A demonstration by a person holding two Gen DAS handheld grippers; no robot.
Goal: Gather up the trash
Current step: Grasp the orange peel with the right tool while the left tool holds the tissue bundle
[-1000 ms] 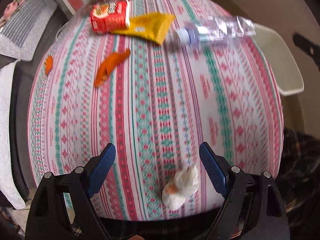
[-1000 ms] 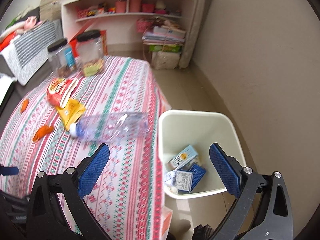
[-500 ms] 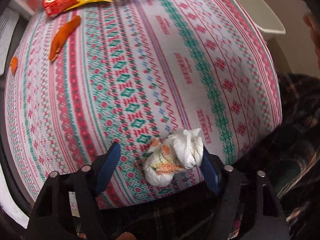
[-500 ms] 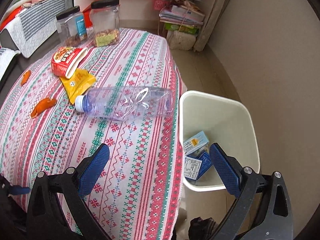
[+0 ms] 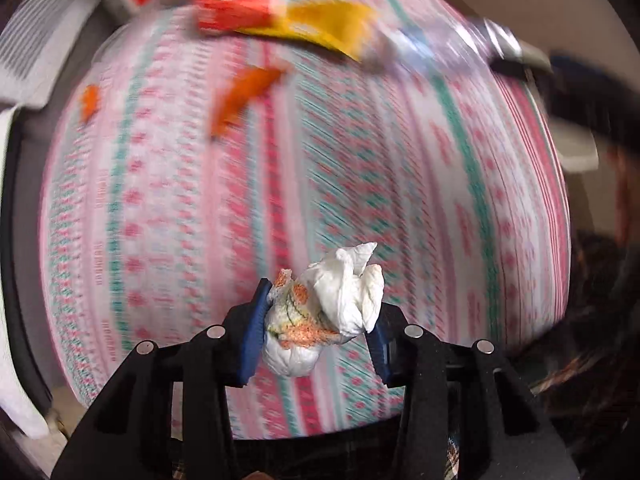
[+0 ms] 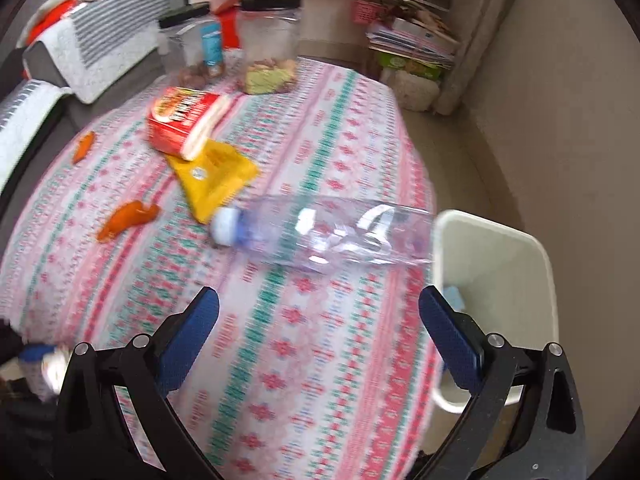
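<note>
White tissue, crumpled into a wad (image 5: 324, 312) with orange-patterned paper in it, is seen clamped between the blue pads of the left claw (image 5: 316, 320). Its jaws have just been closing, and the pads now press on both sides of the wad, near the close edge of the striped tabletop (image 5: 360, 168). The right claw (image 6: 320, 340) is held wide apart with nothing between its pads, above the same cloth.

A clear plastic bottle (image 6: 328, 240) is found just ahead of the right claw, lying on its side. Its long axis runs across the view, with the white cap (image 6: 224, 226) pointing left and the base touching or just short of the cream bin (image 6: 532, 264), which stands off the tabletop's right edge. The bottle is judged to be the right hand's nearest piece, and its pads already stand crosswise to the bottle's length.

Farther back, a yellow wrapper (image 6: 214, 180), a red carton (image 6: 184, 120) and orange peels (image 6: 128, 218) are left on the cloth. The bin lies well to the right of the left claw, so the wad is expected to be carried across.
</note>
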